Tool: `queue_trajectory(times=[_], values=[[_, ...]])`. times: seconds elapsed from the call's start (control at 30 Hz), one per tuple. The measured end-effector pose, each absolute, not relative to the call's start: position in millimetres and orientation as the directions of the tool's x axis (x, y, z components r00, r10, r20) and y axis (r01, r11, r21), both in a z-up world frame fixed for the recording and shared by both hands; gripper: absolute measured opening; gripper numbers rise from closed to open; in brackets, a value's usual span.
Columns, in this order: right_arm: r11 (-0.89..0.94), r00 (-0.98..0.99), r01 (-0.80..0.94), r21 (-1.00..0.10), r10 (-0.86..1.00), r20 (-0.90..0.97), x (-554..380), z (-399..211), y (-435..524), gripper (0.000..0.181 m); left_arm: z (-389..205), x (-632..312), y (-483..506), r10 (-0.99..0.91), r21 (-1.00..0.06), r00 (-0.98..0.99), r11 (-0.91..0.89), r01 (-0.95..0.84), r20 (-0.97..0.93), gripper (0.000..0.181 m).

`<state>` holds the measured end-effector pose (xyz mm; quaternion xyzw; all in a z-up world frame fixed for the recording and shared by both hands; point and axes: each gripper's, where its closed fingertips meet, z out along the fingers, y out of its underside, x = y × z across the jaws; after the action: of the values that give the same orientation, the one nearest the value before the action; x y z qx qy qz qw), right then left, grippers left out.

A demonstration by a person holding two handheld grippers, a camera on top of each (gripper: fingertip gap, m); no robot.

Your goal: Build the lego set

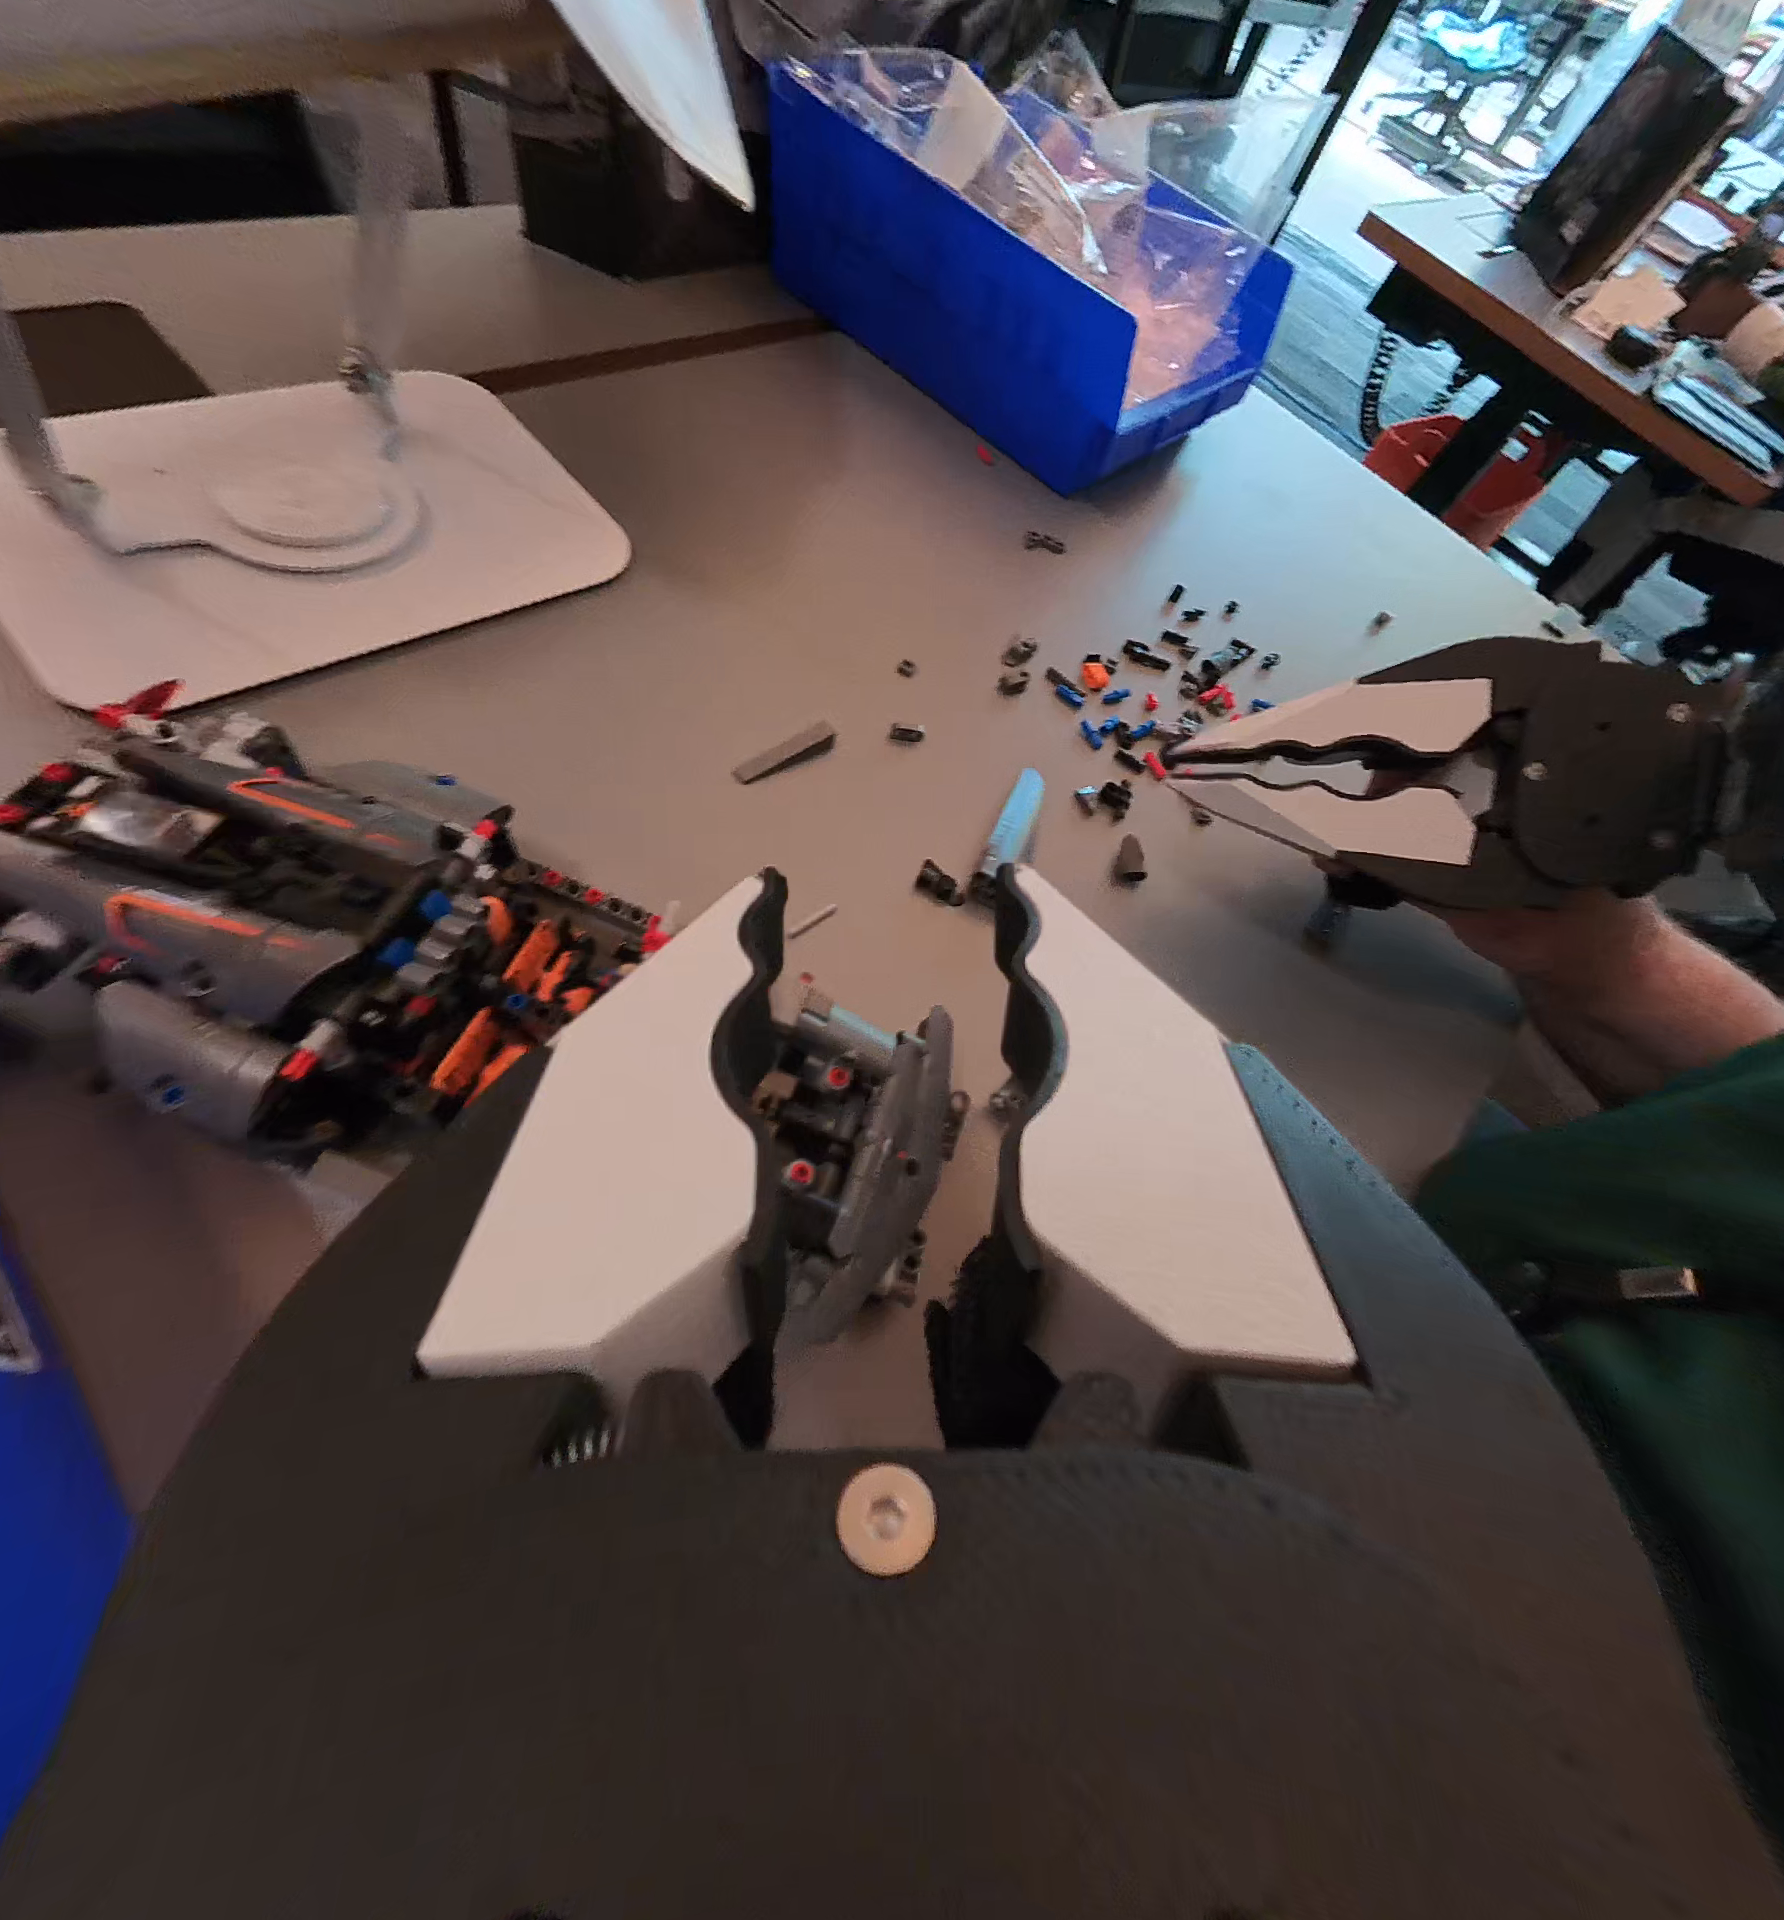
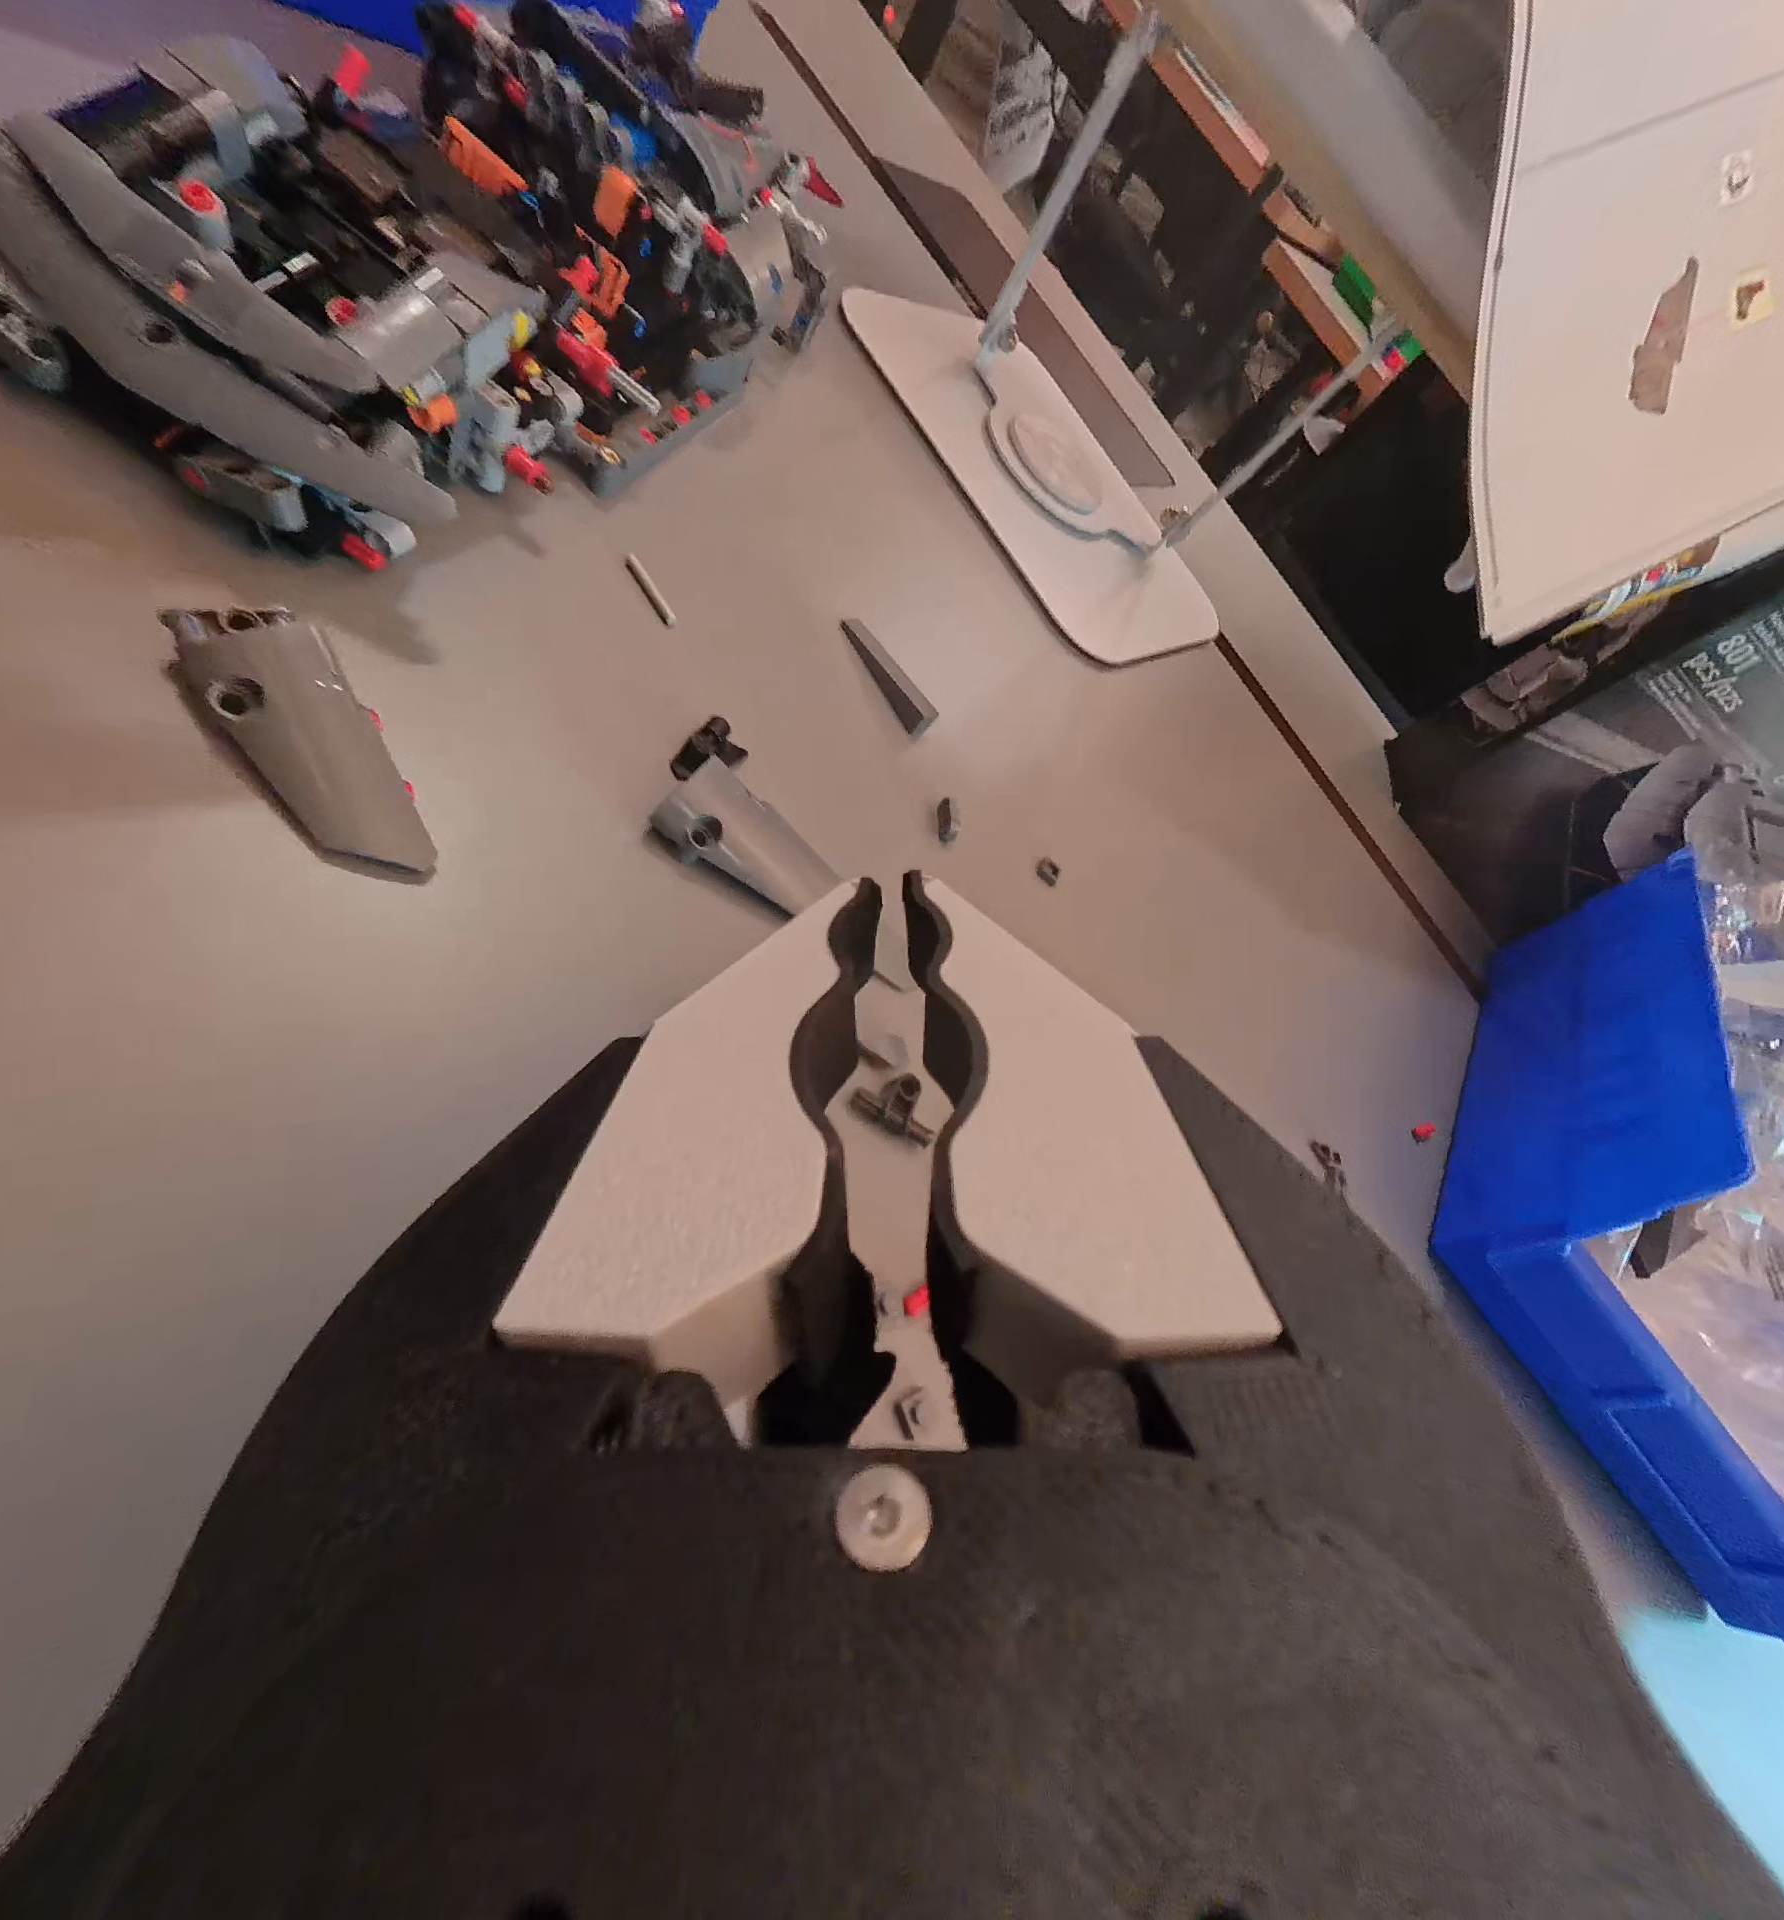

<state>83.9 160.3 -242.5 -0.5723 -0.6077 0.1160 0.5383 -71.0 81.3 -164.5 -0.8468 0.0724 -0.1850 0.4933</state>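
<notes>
The half-built model [image 1: 275, 935], grey and black with orange, red and blue parts, lies on the grey table [image 1: 846, 540], left of the left gripper [image 1: 888, 894]. That gripper's fingers are spread wide and hold nothing. Between them, on the table, sits a small grey subassembly [image 1: 857, 1143] with red pins; it lies close against the left finger, but whether it touches cannot be told.

To the right, the right gripper [image 1: 1174, 764] reaches in over a scatter of loose pieces [image 1: 1137, 696], black, blue, red and one orange. Its fingers are nearly pressed together, and a tiny red pin [image 1: 1156, 766] sits at their tips; whether they pinch it is unclear. In the right wrist view only a thin slit shows between the tips, and no pin is visible there.

Near the scatter lie a long grey panel [image 1: 1013, 826], a dark grey wedge [image 1: 784, 753] and a thin pin [image 1: 813, 920]. In the right wrist view a black connector [image 2: 893, 1107] lies on the table under the gripper's gap.

Farther back stand a white stand base [image 1: 264, 540] with wire legs and a blue bin [image 1: 1013, 301] holding clear plastic bags. The right wrist view adds an open booklet [image 2: 1657, 312] and the dark set box [image 2: 1615, 727].
</notes>
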Motion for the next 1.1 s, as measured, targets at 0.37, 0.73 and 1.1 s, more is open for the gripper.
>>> queue_trajectory(times=[0.37,0.73,1.1], values=[[0.410,0.082,0.473,-0.780,0.861,0.502,46.2,-232.4,103.4,0.010,-157.5,-156.7,40.1,-0.031,-0.883,0.998,-0.468,0.038,0.059,0.050],[0.444,0.000,0.378,-0.812,0.877,0.480,16.9,-215.4,80.0,0.010,-168.1,-226.1,-27.1,0.219,-0.865,0.972,-0.500,0.033,-0.089,0.052],[0.475,-0.118,0.323,-0.818,0.878,0.464,-25.9,-213.5,50.9,0.010,-160.6,-324.0,-117.1,0.517,-0.926,0.851,-0.358,0.119,-0.091,0.052]])
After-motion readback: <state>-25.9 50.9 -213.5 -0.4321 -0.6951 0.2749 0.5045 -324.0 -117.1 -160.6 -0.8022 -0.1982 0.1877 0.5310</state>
